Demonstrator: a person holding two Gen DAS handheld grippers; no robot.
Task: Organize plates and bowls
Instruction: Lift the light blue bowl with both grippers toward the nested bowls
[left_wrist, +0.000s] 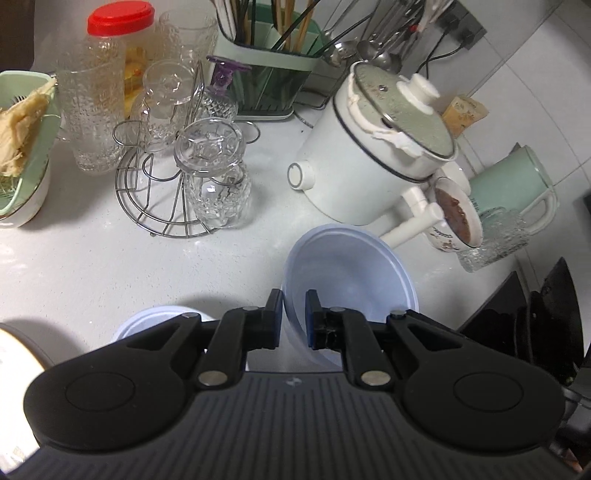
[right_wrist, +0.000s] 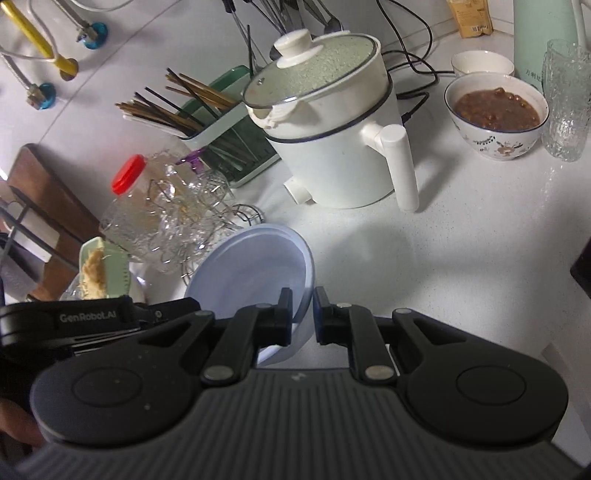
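The white speckled table (left_wrist: 92, 266) has its widest bare stretch in front of the clutter, left of centre in the left wrist view, and in the right wrist view a second open patch lies to the right of the white electric pot (right_wrist: 340, 147) and below the patterned bowl (right_wrist: 496, 114) of brown food. The back edge is crowded — the pot with its glass lid and stubby handle, a green-and-white chopstick holder (left_wrist: 269, 74), a wire glass rack (left_wrist: 159, 192) with cut-glass tumblers upside down, and a red-capped clear jar (left_wrist: 110, 44). The pale blue bowl (left_wrist: 351, 280), smooth and matte like plastic, is held tilted above the table between both tools: the left claw (left_wrist: 294, 317) is clamped on its rim at one side, one finger inside and one outside, and the right claw (right_wrist: 303, 317) pinches the opposite rim the same way. Beneath the left claw a second light bowl (left_wrist: 147, 325) shows only its rim, the rest hidden by the tool's body. At the far left a pale rounded object is cut off and overexposed — hard to name. Dark shapes at the right edge stay unreadable.
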